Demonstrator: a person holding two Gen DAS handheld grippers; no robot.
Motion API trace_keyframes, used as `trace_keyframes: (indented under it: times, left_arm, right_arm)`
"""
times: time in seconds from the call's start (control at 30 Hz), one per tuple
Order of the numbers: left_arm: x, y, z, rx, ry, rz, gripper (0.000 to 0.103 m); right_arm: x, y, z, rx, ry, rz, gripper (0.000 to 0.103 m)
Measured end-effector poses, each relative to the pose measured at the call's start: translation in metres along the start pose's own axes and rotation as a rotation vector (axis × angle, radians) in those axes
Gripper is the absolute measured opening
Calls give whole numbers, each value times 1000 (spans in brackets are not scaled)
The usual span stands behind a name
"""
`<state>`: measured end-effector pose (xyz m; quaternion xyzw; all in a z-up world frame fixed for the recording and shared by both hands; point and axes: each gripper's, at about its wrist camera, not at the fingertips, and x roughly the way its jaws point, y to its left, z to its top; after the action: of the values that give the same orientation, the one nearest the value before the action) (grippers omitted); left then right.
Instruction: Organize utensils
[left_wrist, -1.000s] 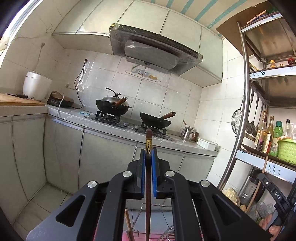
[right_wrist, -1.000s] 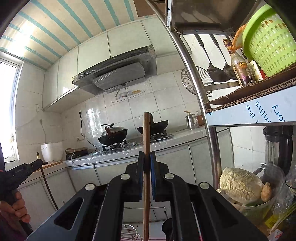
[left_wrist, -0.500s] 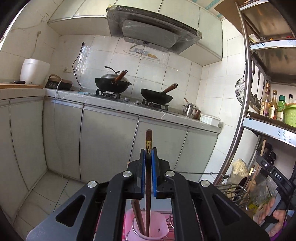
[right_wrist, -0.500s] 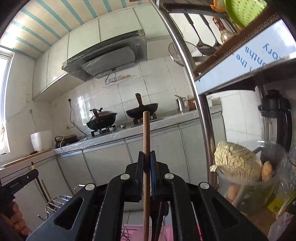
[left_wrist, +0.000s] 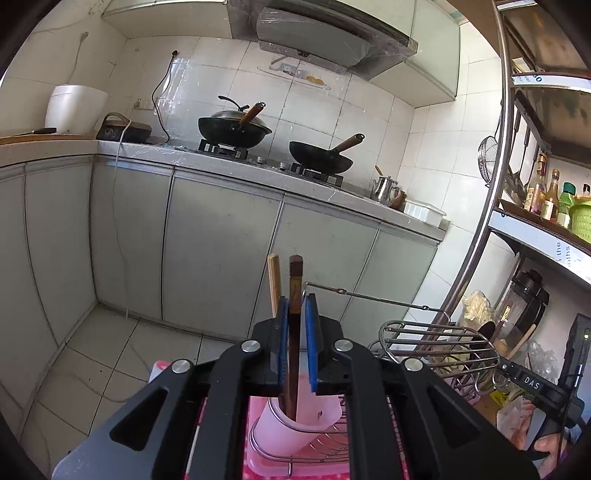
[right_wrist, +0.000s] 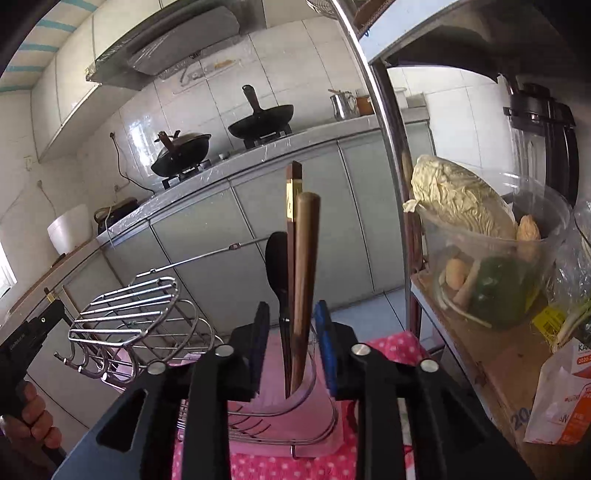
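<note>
In the left wrist view my left gripper (left_wrist: 296, 306) has its jaws opening around a dark brown chopstick (left_wrist: 294, 280). The stick stands loose in a translucent cup (left_wrist: 299, 417), with a gap to the right pad. A paler chopstick (left_wrist: 274, 280) stands beside it. In the right wrist view my right gripper (right_wrist: 291, 306) has its jaws opening wide. A round wooden handle (right_wrist: 304, 266) stands between them in the cup (right_wrist: 314, 380), touching neither pad. A dark chopstick (right_wrist: 293, 192) and a black spoon (right_wrist: 277, 266) share that cup.
The cup sits in a wire ring on a pink dotted cloth (right_wrist: 388, 347). A chrome wire rack (right_wrist: 136, 306) stands just left of it. A steel shelf post (right_wrist: 391, 147) and a bowl of vegetables (right_wrist: 491, 258) are at the right. Kitchen cabinets (left_wrist: 221, 251) with woks lie ahead.
Both grippers have sunk and tipped downward, lowering the chopstick and the wooden handle into the cup. Both pairs of jaws, shut on them before, have parted.
</note>
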<state>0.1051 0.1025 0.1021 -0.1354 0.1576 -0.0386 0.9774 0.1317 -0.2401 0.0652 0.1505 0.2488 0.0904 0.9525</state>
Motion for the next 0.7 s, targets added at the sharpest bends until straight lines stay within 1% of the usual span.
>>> trace_keyframes:
  times: [0.03, 0.07, 0.1, 0.2, 0.3, 0.4, 0.47, 0.53, 0.57, 0.63, 0.7]
  left_arm:
    - [-4, 1, 1, -1, -3, -1, 23]
    - [-8, 2, 3, -1, -11, 6, 31]
    - [-12, 2, 5, -5, -21, 8, 34]
    - [-25, 5, 13, -15, -46, 5, 38]
    - [-37, 8, 19, -22, -56, 12, 40]
    - [-48, 7, 15, -16, -29, 16, 40]
    - [-54, 5, 3, 0, 23, 13, 40]
    - [-55, 3, -13, 10, 102, -4, 40]
    - [-54, 2, -21, 10, 147, -16, 40]
    - [-50, 0, -42, 9, 264, -56, 40]
    - [-44, -3, -66, 11, 391, -77, 40]
  right_arm:
    - [-3, -1, 0, 9, 2, 8, 39]
    - [-6, -2, 1, 13, 3, 15, 40]
    - [-9, -2, 1, 14, 1, 17, 40]
    - [-20, -1, 4, 5, 3, 14, 40]
    - [-35, -1, 3, 4, -2, 15, 40]
    - [-51, 0, -3, -2, -7, 25, 40]
    - [-59, 3, -13, -13, 18, 28, 40]
    - [-61, 6, -27, -24, 82, 39, 40]
    - [-61, 6, -35, -20, 114, 59, 40]
    - [-62, 6, -51, -6, 168, 100, 40]
    - [-60, 8, -67, -25, 230, 135, 40]
